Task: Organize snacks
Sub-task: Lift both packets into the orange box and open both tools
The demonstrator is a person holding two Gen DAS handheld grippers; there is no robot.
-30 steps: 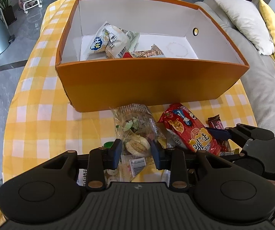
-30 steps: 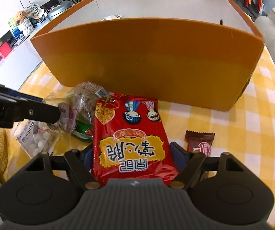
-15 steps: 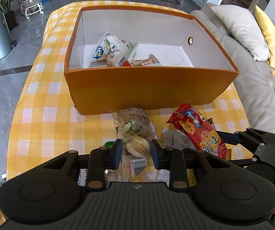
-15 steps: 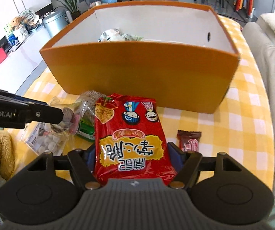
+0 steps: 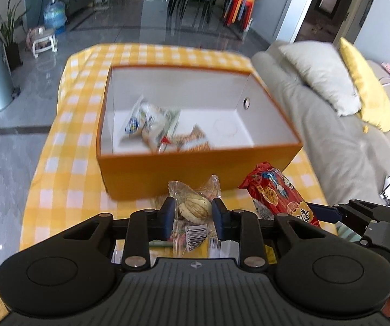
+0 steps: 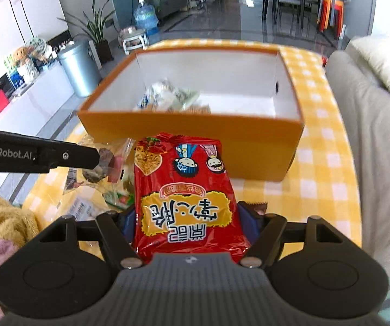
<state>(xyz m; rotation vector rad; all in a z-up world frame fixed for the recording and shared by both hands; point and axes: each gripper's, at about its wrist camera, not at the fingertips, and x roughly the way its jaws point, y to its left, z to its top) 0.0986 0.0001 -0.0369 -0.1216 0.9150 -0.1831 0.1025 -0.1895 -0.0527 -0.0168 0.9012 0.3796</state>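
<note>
My left gripper (image 5: pixel 193 212) holds a clear packet (image 5: pixel 192 207) of pale pastries in the air before the orange box (image 5: pixel 195 171). Its jaws are closing, and the pads press on the packet's sides. A red noodle snack bag (image 6: pixel 181 184) stands lengthwise in my right gripper (image 6: pixel 188 217), which is shut on its lower half. In the left wrist view that red bag (image 5: pixel 279 198) hangs just to the right. In the right wrist view the left gripper's finger (image 6: pixel 67 156) reaches in from the left with the clear packet (image 6: pixel 108 163). Several snack packets (image 5: pixel 151 122) lie in the box.
The box stands on a yellow checked tablecloth (image 5: pixel 67 163). Loose packets (image 6: pixel 86 209) and a green one (image 6: pixel 118 198) lie below the left gripper. A brown chocolate bar (image 6: pixel 257 205) peeks out behind my right finger. A grey sofa (image 5: pixel 317 135) with pillows borders the right side.
Both grippers have risen with their packets, and the box's inside shows more from above. The clear packet has come up off the table, and the other snacks stay below.
</note>
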